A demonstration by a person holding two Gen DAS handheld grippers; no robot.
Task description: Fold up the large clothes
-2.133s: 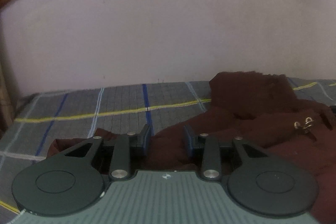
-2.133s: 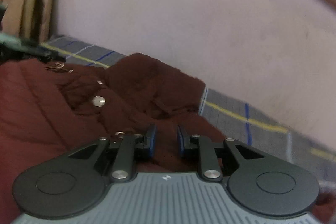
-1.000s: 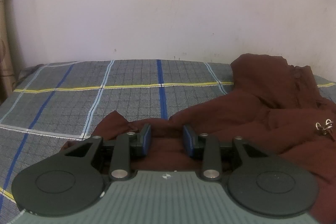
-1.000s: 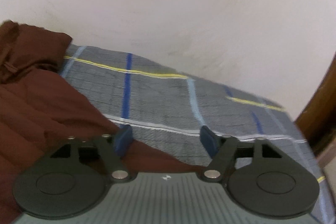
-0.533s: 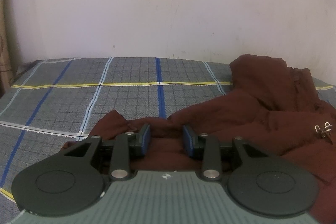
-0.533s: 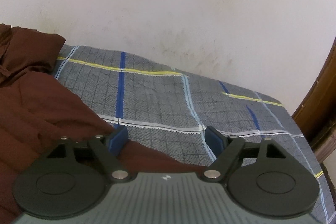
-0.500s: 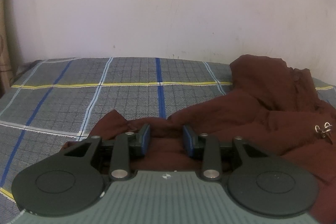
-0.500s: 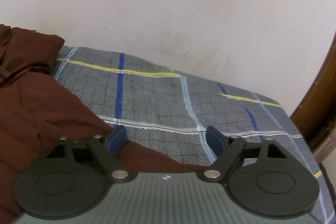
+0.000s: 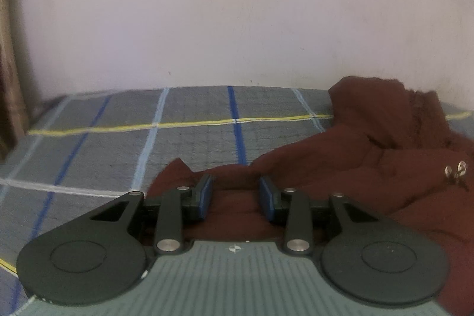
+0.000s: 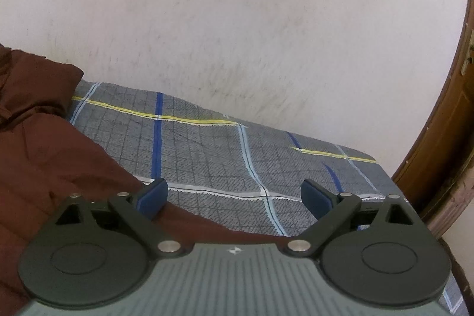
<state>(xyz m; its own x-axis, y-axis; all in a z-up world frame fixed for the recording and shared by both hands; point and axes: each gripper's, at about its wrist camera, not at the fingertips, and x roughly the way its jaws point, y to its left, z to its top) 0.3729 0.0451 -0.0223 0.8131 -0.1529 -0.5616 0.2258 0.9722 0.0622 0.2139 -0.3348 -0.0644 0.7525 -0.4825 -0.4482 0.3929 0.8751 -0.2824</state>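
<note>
Garment (image 9: 370,168), a maroon heap, is lying crumpled on the plaid bedsheet (image 9: 183,138), filling the left wrist view from 6 to 3 o'clock. Left gripper (image 9: 235,194) is sitting over its near edge with jaws partly apart, cloth lying between the blue pads, nothing pinched. Right gripper (image 10: 234,197) is holding its jaws spread wide over the garment's (image 10: 44,156) hem and the bedsheet (image 10: 225,156), the cloth spreading toward 9 o'clock there. Metal clips (image 9: 456,169) are glinting at 3 o'clock.
</note>
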